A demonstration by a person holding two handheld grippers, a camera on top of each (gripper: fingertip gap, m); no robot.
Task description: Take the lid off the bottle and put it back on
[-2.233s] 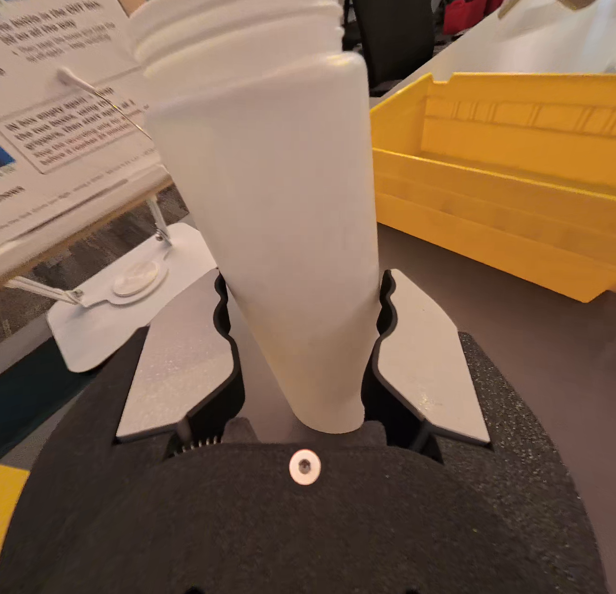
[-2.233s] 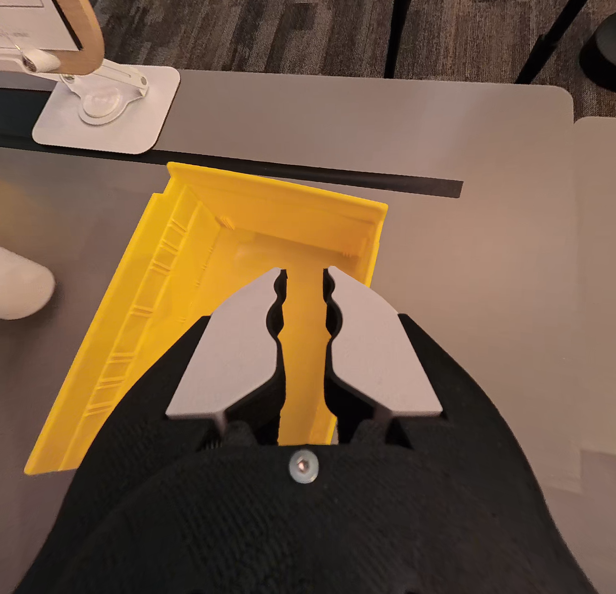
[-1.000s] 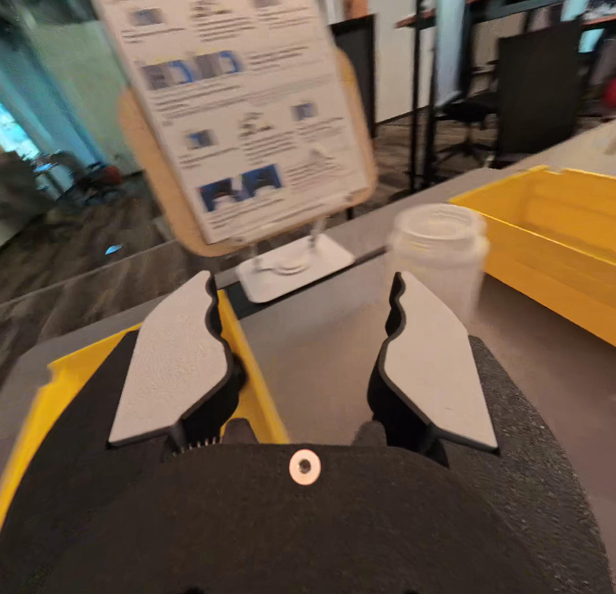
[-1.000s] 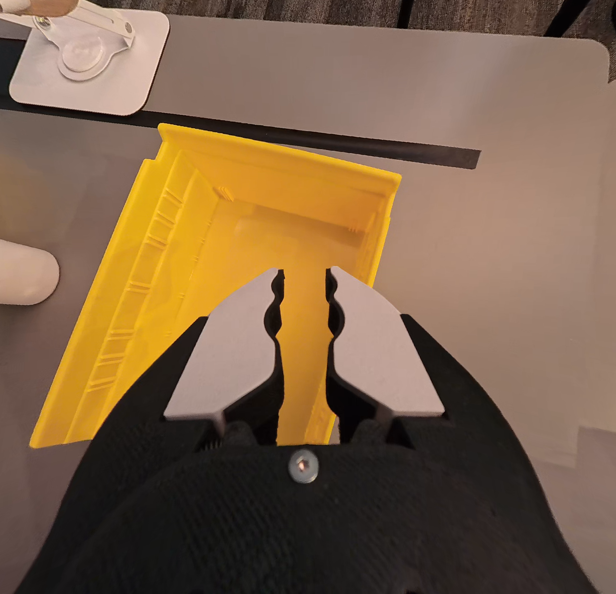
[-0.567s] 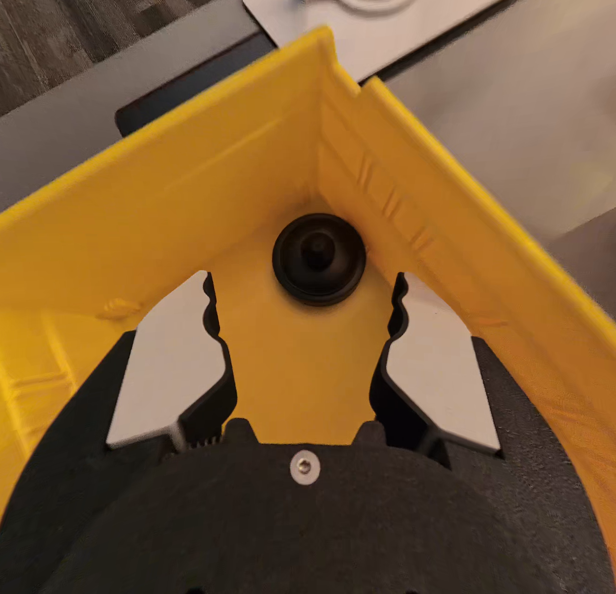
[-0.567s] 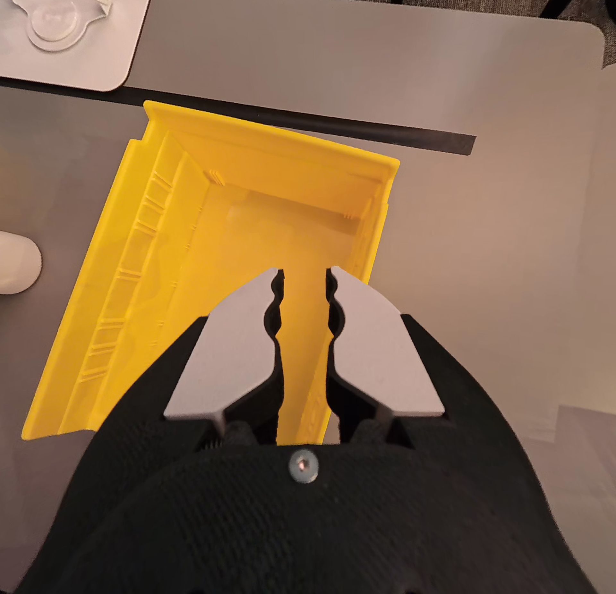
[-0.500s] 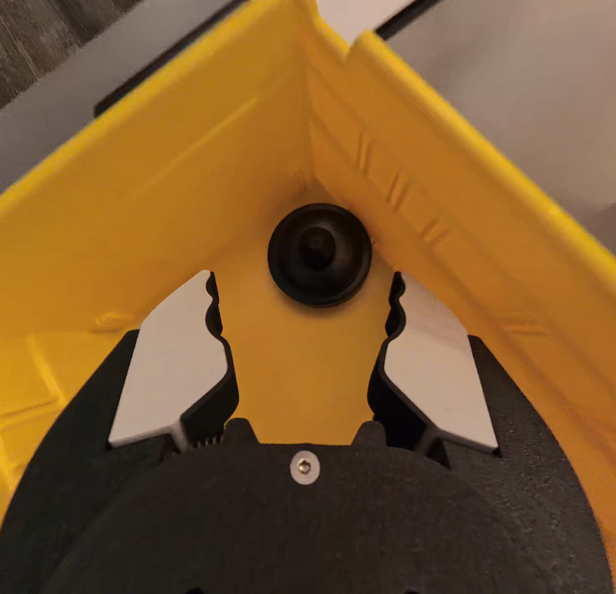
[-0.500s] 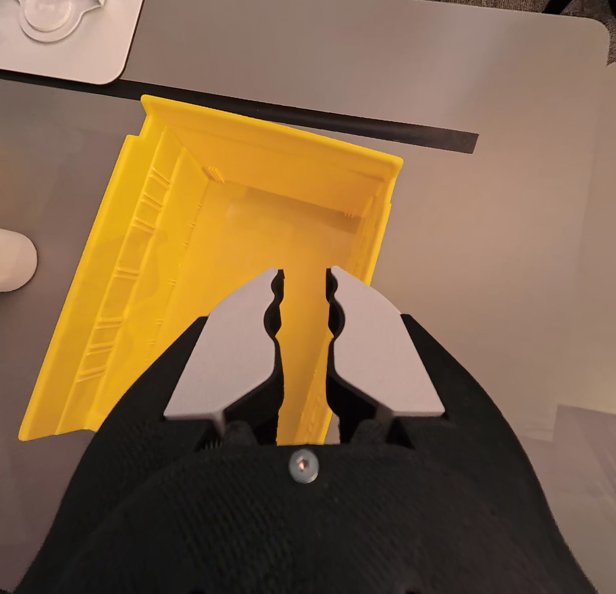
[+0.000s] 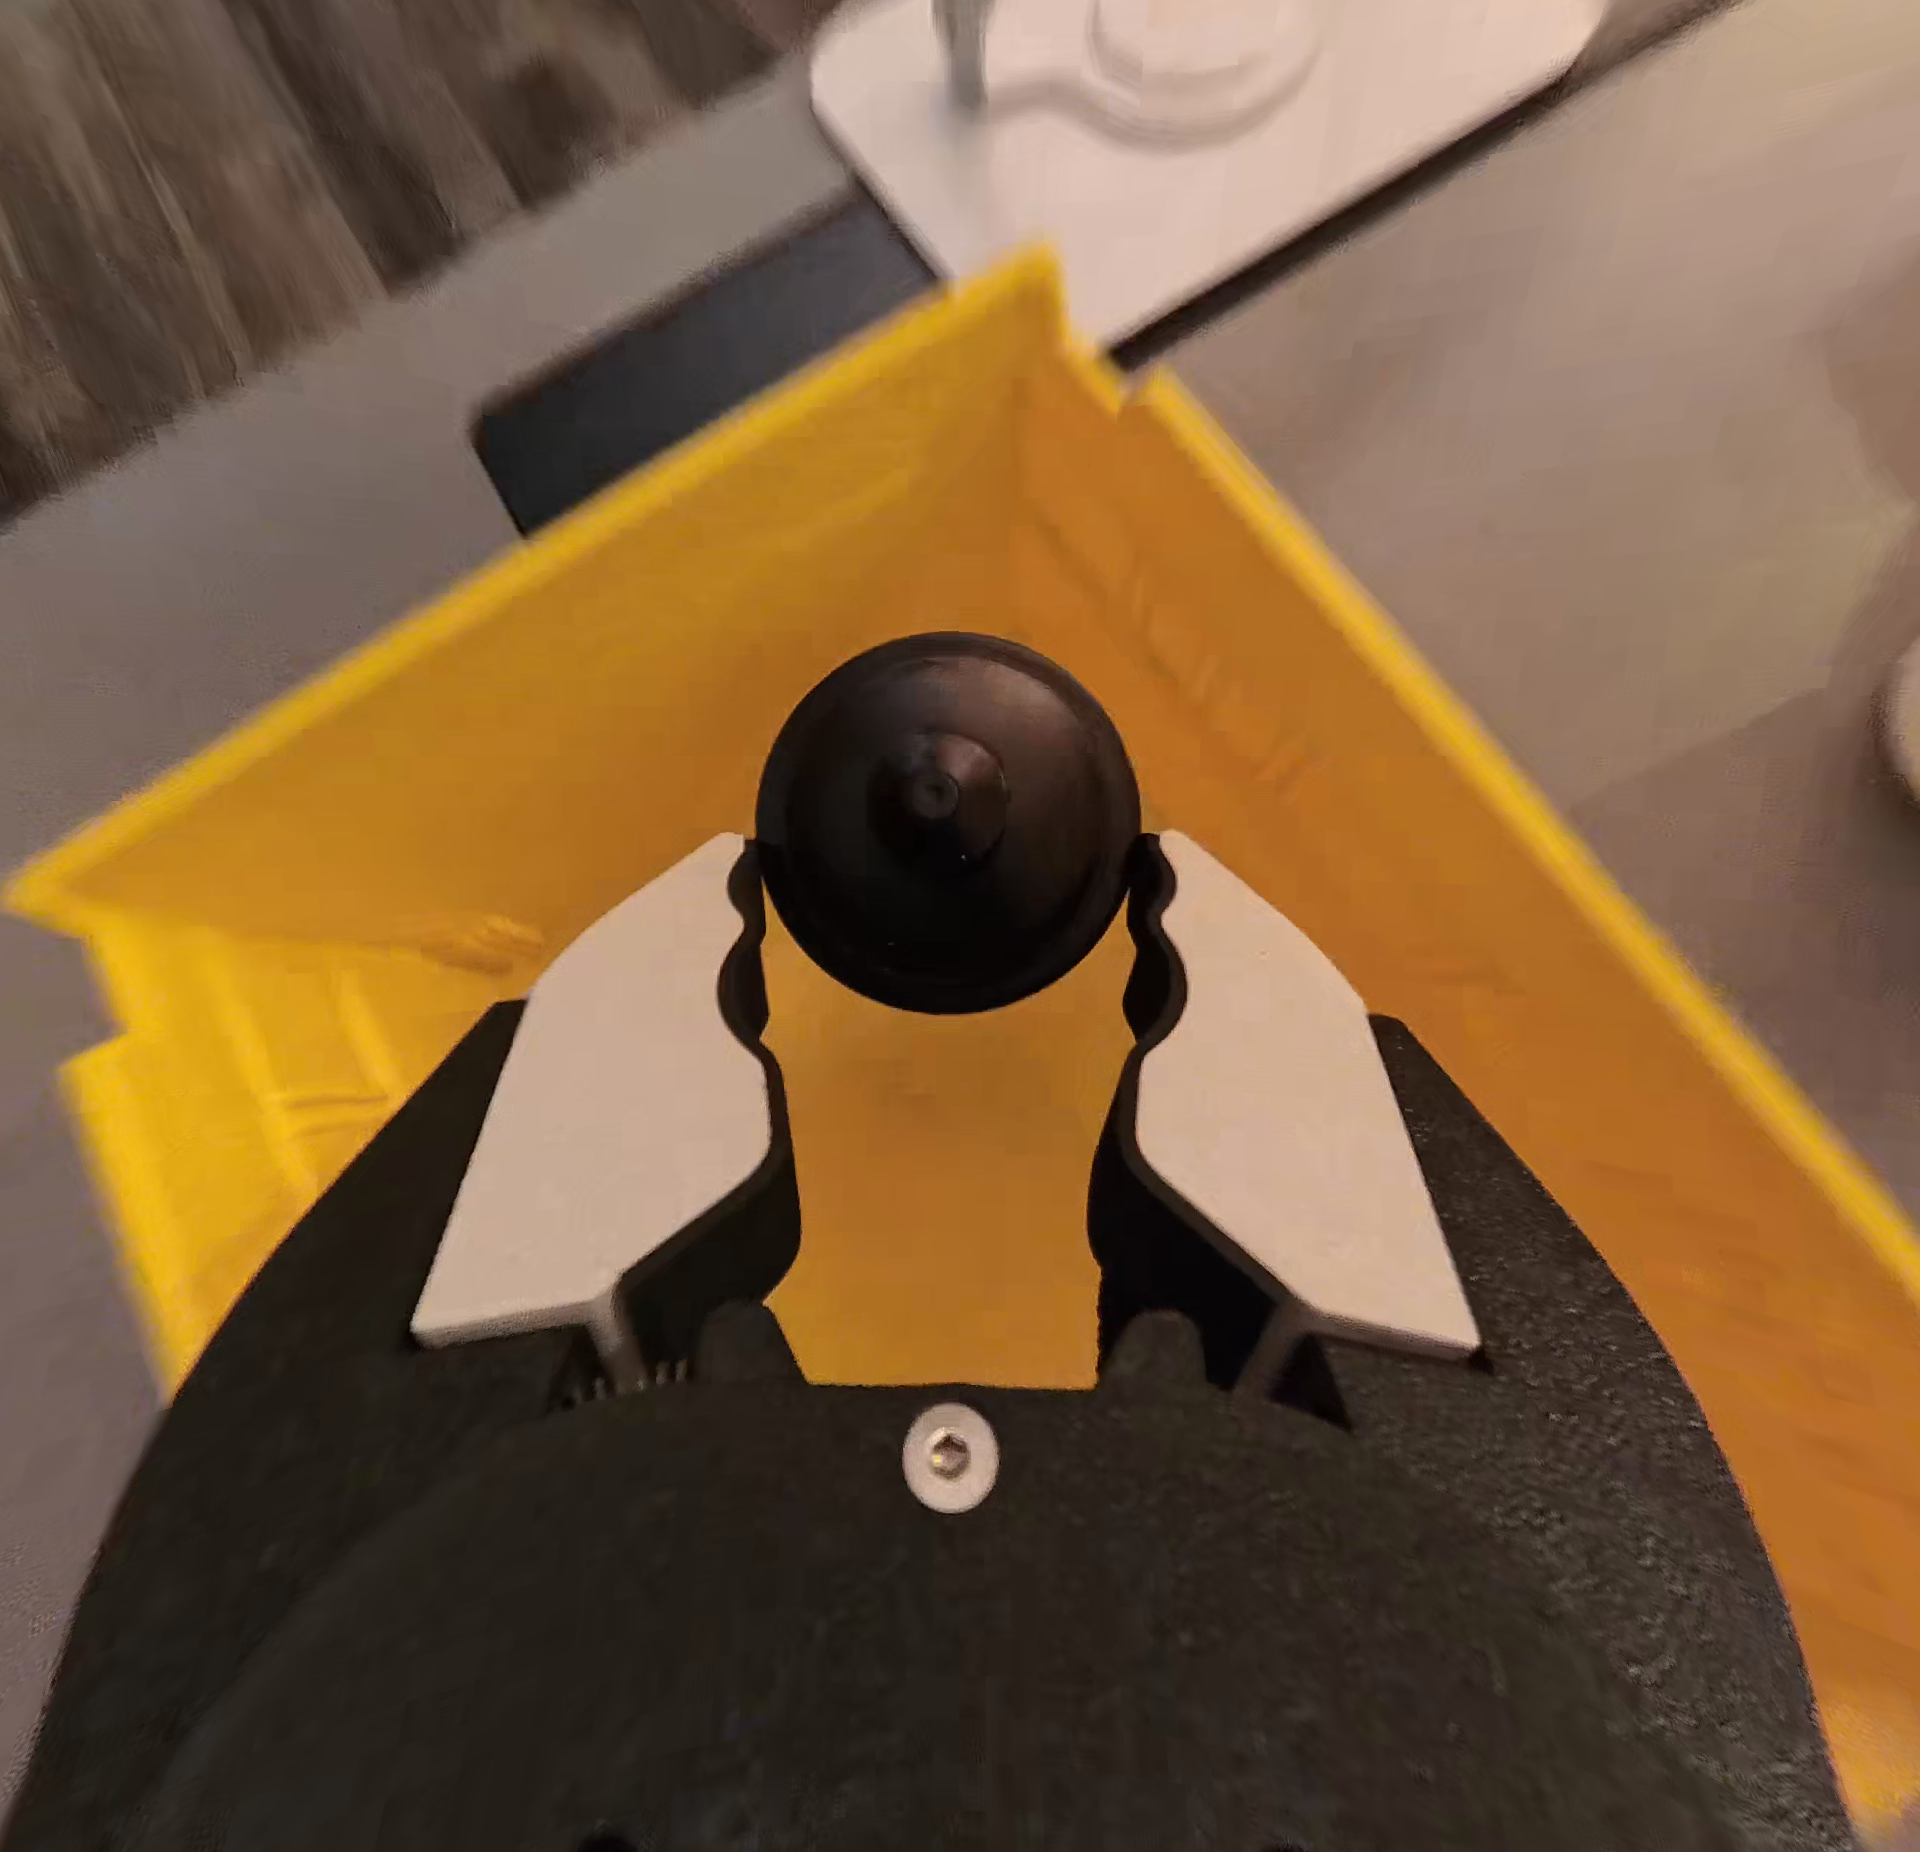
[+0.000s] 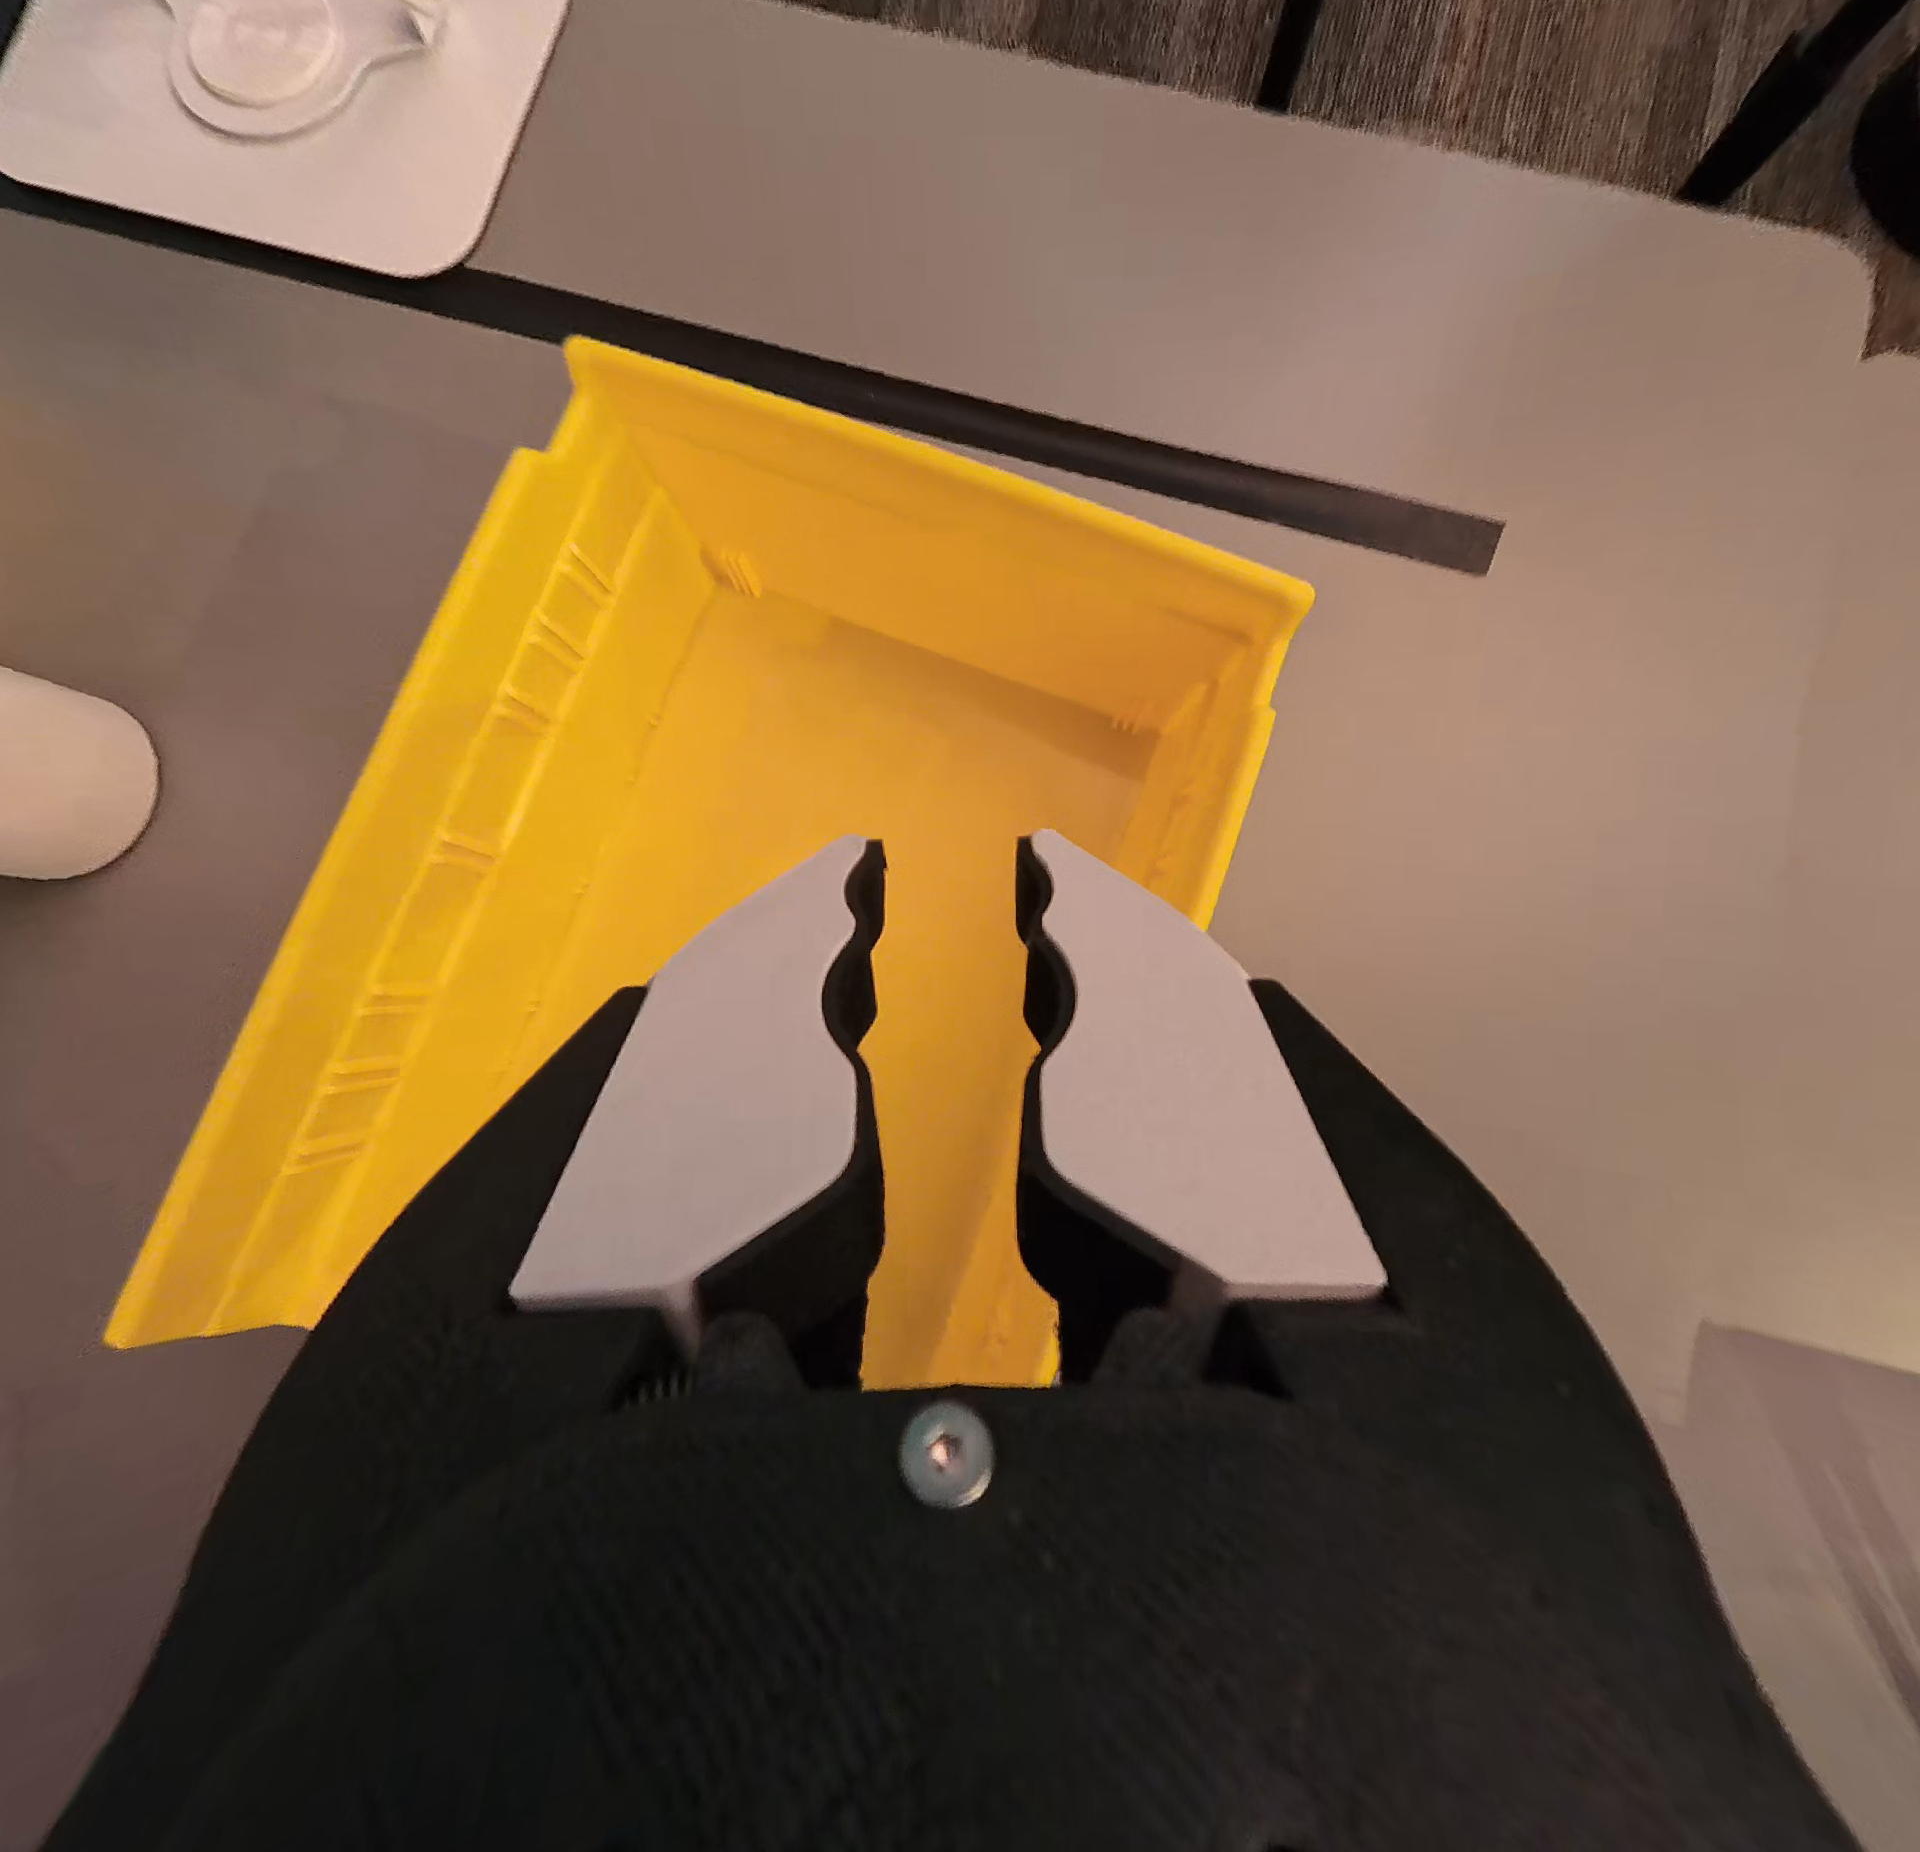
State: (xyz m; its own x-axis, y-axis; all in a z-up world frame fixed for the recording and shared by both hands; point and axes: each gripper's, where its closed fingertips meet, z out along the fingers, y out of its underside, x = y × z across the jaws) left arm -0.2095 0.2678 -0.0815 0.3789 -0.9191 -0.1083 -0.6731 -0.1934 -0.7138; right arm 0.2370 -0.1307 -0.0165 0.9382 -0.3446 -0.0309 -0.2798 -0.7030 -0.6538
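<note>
In the left wrist view, my left gripper is shut on a round black lid with a small nozzle in its middle, gripped at the fingertips. It holds the lid over the far corner of a yellow bin. The white bottle shows only partly, at the left edge of the right wrist view, on the grey table left of a second yellow bin. My right gripper hangs above that bin, its jaws a little apart with nothing between them.
A white stand base sits at the back of the table; it also shows in the left wrist view, behind the bin's corner. A dark gap crosses the tabletop behind the bins. Carpet floor lies beyond the far edge. The tips of one gripper are about 60 centimeters away from the tips of the other. My left gripper is the nearer one to the white bottle: about 25 centimeters, against 35 centimeters.
My left gripper let go of the bottle, swung over the left bin and closed on the black lid, which has since come up from the bin's floor. My right gripper stayed above its bin.
</note>
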